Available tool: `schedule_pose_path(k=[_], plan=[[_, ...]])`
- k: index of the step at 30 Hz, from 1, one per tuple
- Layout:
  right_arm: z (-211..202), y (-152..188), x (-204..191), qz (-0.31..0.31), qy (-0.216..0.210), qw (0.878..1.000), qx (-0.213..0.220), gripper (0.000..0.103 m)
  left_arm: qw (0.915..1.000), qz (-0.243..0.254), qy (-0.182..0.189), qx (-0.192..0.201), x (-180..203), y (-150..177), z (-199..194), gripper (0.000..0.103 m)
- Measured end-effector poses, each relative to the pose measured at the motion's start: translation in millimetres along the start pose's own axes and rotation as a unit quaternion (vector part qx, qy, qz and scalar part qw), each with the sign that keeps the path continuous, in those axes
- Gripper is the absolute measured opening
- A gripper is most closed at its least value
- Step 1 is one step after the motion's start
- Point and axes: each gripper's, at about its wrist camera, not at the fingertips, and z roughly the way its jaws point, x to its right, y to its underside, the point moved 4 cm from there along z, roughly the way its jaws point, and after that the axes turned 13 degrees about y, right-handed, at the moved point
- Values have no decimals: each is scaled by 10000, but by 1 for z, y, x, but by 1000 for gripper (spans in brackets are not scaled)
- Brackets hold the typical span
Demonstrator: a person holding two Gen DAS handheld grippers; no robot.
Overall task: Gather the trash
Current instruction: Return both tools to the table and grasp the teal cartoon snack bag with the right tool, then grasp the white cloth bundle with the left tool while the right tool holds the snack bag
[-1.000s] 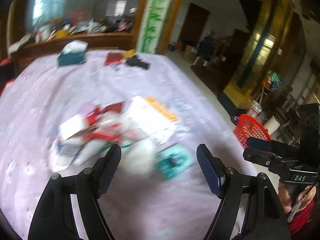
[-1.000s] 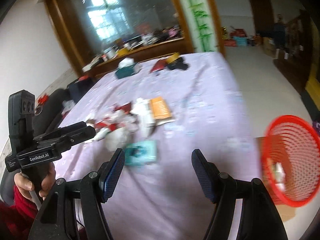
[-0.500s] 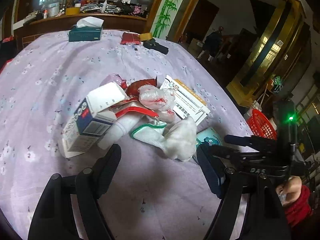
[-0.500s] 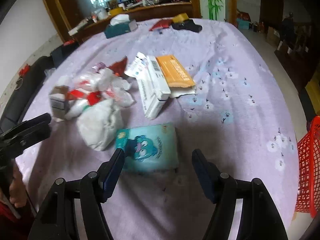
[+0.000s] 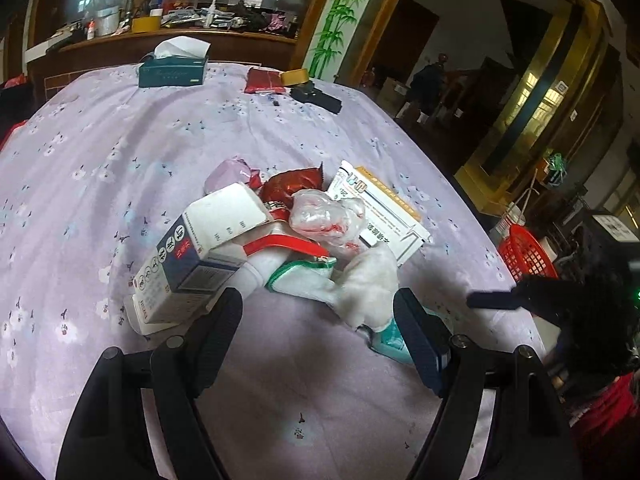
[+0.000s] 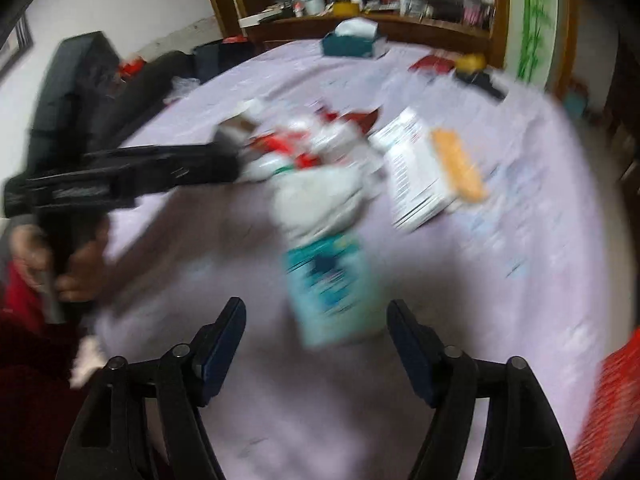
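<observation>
A pile of trash lies on the lilac flowered tablecloth: a white and blue carton, a crumpled white tissue, a clear plastic bag, a white and orange box, a red wrapper and a teal packet. My left gripper stands open just short of the tissue and carton, holding nothing. In the blurred right wrist view, my right gripper is opening. The teal packet has its near end between the fingers, and the pads are clear of it.
A red mesh basket stands off the table's right edge, also the red basket at lower right. At the far end lie a teal tissue box, a red pouch, a tape roll and a black object. A cluttered sideboard is behind.
Both grippers came down and closer to the pile. The right view rolled and blurred, with the teal packet now at its fingertips. The left has held still lately.
</observation>
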Motion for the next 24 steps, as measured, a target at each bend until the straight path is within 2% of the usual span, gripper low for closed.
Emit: schedule_pose_path(k=[6, 7, 8, 10, 11, 14, 17, 21, 23, 24], plan=[[35, -11, -10, -453, 110, 9986, -259, 77, 10000, -45, 22, -51, 3, 2, -5, 76], [40, -9, -12, -531, 198, 9979, -313, 73, 10000, -47, 16, -54, 4, 2, -5, 76], [43, -6, -14, -593, 273, 9972, -378, 61, 10000, -38, 11, -60, 6, 2, -5, 76], [44, 1, -13, -574, 254, 9972, -407, 53, 9999, -6, -8, -112, 9, 3, -2, 76], [41, 5, -11, -494, 262, 9978, -347, 48, 9999, 8, -9, -135, 11, 4, 1, 76], [30, 15, -4, -255, 291, 9988, -293, 41, 9996, 143, 5, -258, 21, 4, 12, 76], [6, 30, 9, 217, 314, 9992, -140, 40, 9983, 356, 54, -462, 33, 4, 30, 76], [-16, 46, 29, 837, 418, 9956, 7, 40, 9956, 531, -199, -745, 39, 5, 64, 76], [-22, 49, 38, 1075, 575, 9925, 109, 40, 9941, 576, -350, -845, 36, 5, 79, 72], [-27, 52, 41, 1198, 551, 9911, 158, 40, 9933, 576, -445, -897, 34, 5, 86, 63]])
